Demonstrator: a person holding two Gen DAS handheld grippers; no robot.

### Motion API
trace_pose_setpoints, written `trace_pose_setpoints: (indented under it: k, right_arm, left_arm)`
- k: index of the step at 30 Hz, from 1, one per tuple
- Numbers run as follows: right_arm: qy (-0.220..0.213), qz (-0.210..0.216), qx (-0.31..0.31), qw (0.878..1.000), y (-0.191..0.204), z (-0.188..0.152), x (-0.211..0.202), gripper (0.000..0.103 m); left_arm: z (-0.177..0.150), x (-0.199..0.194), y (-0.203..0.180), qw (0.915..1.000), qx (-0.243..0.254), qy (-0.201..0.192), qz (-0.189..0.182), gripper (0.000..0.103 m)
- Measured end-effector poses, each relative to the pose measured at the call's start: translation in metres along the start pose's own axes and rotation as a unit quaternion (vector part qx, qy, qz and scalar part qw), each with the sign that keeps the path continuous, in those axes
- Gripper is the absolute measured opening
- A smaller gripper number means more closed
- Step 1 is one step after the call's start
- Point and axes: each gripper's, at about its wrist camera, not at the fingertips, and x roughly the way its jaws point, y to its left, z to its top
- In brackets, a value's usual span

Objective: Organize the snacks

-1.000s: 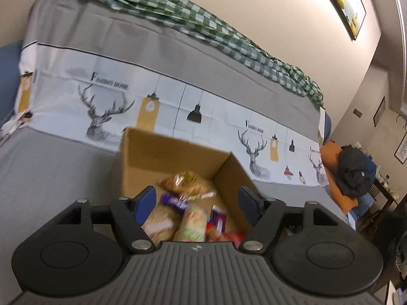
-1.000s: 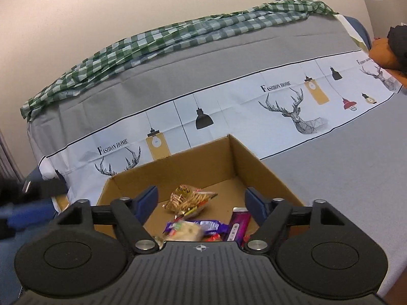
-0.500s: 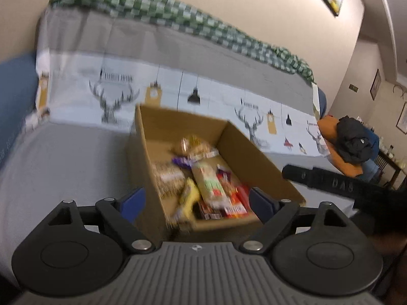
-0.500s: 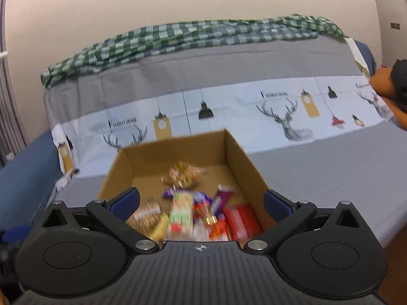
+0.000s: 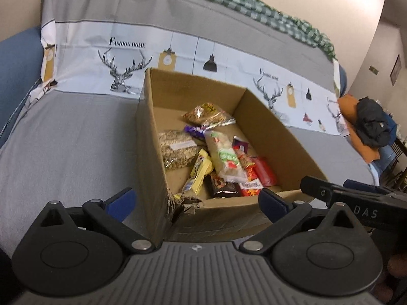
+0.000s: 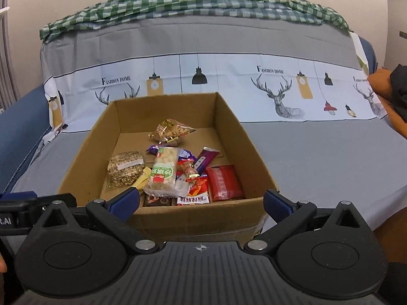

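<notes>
An open cardboard box [image 5: 279, 132] [image 6: 84, 157] sits on the grey sofa seat. It holds several snacks: a green-label cracker pack [image 5: 225, 156] [image 6: 164, 172], an oat bag [image 5: 176, 150] [image 6: 124, 167], a red pack [image 5: 265, 174] [image 6: 223, 183], a peanut bag [image 5: 207, 114] [image 6: 170, 131] and a yellow bar [image 5: 199, 175]. My left gripper [image 5: 195, 200] hangs just short of the box's near left corner. Its jaws are opening and grip nothing. My right gripper [image 6: 201, 200] faces the near wall with wide open jaws, also empty.
The sofa back [image 6: 203, 40] carries a printed deer band and a green checked cloth [image 6: 178, 2] along its top. A blue armrest [image 6: 23, 122] is at the left. An orange cushion with a black garment [image 5: 371, 127] lies to the right.
Both grippers have drawn back from over the box to its near side, and their jaws have spread wider. The whole box and its snacks are now in view.
</notes>
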Motion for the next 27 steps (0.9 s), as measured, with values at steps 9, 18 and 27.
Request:
trace_pose_setpoints:
  k: [9, 18, 27]
  right_arm:
    - [0.021, 0.008, -0.003, 1.000, 0.006, 0.004, 0.018, 0.102]
    - [0.029, 0.004, -0.014, 0.999, 0.002, 0.001, 0.023, 0.102]
    - [0.027, 0.003, -0.004, 1.000, -0.003, 0.001, 0.022, 0.102]
  left_arm:
    - [0.003, 0.014, -0.002, 0.9997, -0.006, 0.011, 0.021, 0.103]
    - [0.002, 0.019, -0.010, 0.9997, 0.002, 0.015, 0.019, 0.103]
    - [0.002, 0.014, -0.010, 0.9997, 0.005, 0.006, 0.025, 0.103]
